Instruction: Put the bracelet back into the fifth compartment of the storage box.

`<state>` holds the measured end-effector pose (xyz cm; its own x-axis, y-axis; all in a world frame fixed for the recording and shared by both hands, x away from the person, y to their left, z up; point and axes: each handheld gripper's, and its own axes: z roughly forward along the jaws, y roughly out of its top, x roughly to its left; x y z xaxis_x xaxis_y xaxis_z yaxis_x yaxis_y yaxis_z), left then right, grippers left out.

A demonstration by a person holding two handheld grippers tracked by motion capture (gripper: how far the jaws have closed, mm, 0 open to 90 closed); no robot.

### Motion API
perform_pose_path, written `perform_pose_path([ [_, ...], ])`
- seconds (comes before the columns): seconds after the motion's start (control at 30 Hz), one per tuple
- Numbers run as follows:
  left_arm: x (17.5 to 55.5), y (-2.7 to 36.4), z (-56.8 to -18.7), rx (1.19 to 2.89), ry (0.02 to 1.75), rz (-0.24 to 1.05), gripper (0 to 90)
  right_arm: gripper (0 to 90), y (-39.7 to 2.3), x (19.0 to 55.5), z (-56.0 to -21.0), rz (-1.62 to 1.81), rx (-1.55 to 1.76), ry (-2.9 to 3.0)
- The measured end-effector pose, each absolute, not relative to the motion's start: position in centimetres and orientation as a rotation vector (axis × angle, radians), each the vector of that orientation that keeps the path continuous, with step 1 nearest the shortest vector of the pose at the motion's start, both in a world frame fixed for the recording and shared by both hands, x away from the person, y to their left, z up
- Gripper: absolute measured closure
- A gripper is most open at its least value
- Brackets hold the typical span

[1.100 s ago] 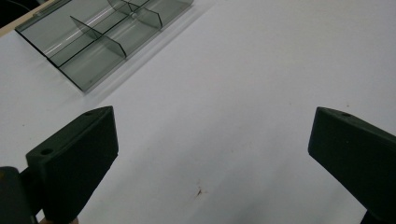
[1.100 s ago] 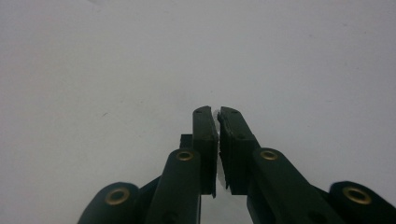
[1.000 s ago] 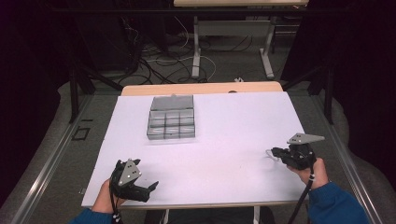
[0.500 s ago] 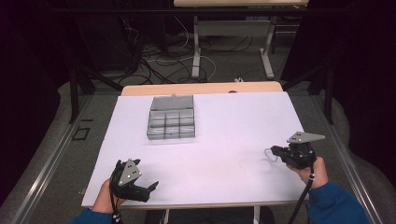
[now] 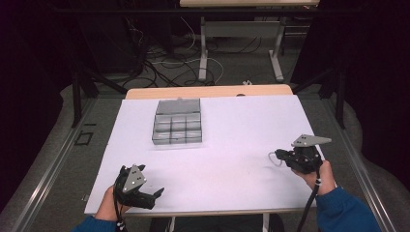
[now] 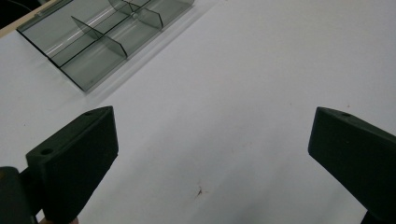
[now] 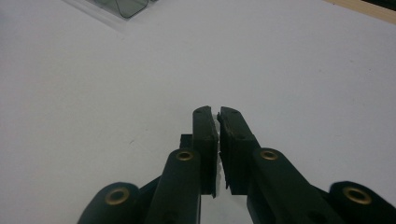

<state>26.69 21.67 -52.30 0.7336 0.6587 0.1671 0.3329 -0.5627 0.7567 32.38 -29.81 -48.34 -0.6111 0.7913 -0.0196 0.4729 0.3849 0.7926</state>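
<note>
Worktop (image 5: 241, 140) covered in white, seen from above on the person's side. A clear plastic organiser box (image 5: 177, 122) with small compartments sits toward the far edge, left of the middle, its lid laid back flat behind it. The left gripper (image 5: 153, 194) is held at the near edge, close to the near left corner, with its jaws spread wide and pointing across the surface to the right. The right gripper (image 5: 273, 158) is held near the right edge, a grey three-cornered plate on top, its jaws pointing left. Both grippers are well apart from the box and from each other. Blue sleeves show at both wrists.

From the left gripper view, the two black jaws stand far apart at the lower corners with nothing but bare white surface between them. The organiser box (image 6: 109, 37) lies at the upper left, its smoky dividers plain to see and its compartments looking empty.

From the right gripper view, the jaws are brought together, pads almost meeting, and a thin sliver of white shows in the narrow gap; I cannot tell what it is. One corner of the organiser box (image 7: 128, 6) peeks in at the top edge.
</note>
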Motion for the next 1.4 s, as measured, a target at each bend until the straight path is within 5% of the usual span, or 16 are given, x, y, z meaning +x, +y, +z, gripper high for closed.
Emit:
perform_pose_path([
  [1.4, 26.7, 21.7, -52.3, 2.200, 0.745, 0.572, 1.3, 85.3, -24.8, 34.1, -47.2, 1.117, 0.987, 2.308],
])
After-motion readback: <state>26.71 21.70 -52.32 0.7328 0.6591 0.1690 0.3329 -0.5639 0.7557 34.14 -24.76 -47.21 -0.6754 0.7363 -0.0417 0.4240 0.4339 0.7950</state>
